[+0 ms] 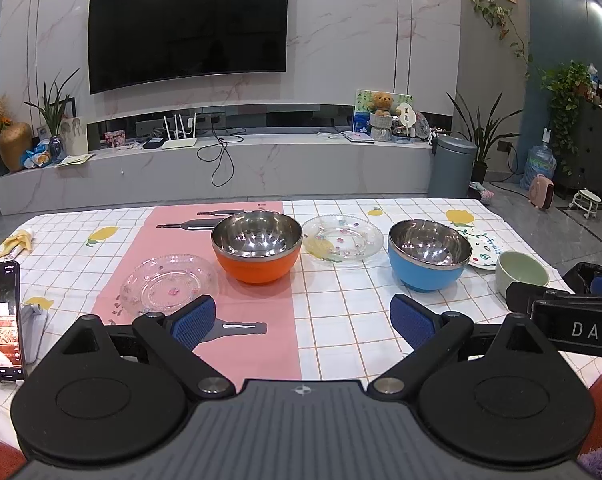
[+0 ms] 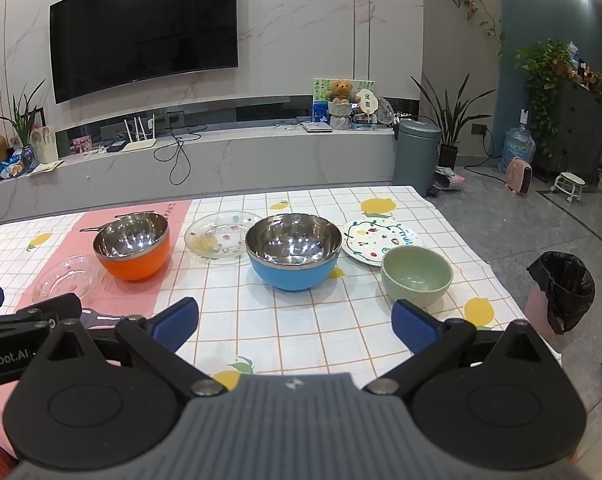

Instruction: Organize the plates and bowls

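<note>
A checked cloth covers the counter (image 2: pixel 301 320). On it sit an orange metal bowl (image 1: pixel 257 251), a blue metal bowl (image 2: pixel 293 254), a small green bowl (image 2: pixel 417 276) and clear glass plates (image 1: pixel 169 285). The left hand-held gripper (image 1: pixel 303 322) and right hand-held gripper (image 2: pixel 295 326) are spread wide, holding nothing

Orange bowl (image 1: pixel 257 246) and blue bowl (image 2: pixel 293 252), glossy polished metal inside, smooth matt coloured shells, two clear patterned glass plates (image 1: pixel 169 284) (image 1: pixel 343 240) flanking the orange bowl, glazed green ceramic bowl (image 2: pixel 417 276), painted white glossy plate (image 2: pixel 375 238), checked cloth tablecloth (image 2: pixel 301 320).
</note>
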Available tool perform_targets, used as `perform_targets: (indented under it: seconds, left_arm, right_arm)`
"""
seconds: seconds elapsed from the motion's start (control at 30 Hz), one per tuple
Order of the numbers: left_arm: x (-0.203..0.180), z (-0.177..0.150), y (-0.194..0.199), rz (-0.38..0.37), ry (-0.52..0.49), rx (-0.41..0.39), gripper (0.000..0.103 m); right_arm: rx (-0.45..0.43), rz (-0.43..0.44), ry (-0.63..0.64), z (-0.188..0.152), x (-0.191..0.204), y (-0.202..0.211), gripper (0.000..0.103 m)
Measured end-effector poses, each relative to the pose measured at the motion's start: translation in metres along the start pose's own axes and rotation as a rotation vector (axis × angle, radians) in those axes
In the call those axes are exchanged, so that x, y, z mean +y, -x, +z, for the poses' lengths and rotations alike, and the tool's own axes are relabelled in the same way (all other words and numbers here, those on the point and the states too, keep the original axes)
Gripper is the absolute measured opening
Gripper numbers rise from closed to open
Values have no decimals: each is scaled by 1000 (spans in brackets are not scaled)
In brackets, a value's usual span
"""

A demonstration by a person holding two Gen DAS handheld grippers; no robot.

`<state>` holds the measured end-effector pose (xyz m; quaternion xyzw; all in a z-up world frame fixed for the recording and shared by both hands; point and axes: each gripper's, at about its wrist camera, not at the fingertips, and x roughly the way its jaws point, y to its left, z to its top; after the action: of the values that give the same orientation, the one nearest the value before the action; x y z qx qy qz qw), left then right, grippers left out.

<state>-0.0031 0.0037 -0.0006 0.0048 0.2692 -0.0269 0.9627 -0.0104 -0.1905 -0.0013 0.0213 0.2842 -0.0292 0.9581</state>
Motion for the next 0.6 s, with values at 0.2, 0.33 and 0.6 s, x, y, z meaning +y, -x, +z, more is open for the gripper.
perform_targets:
  seconds: [0.2,0.33,0.6]
  left_arm:
    - [3,-1,-1,2,11,7,103]
    - [4,-1,-2,2,16,16,103]
    - [6,-3,-6,4,22,43,103]
  right_arm:
    - [7,3,6,1,3,0,101]
    - [18,10,4,0,4,-2,101]
    - [46,18,9,-1,6,-6,100]
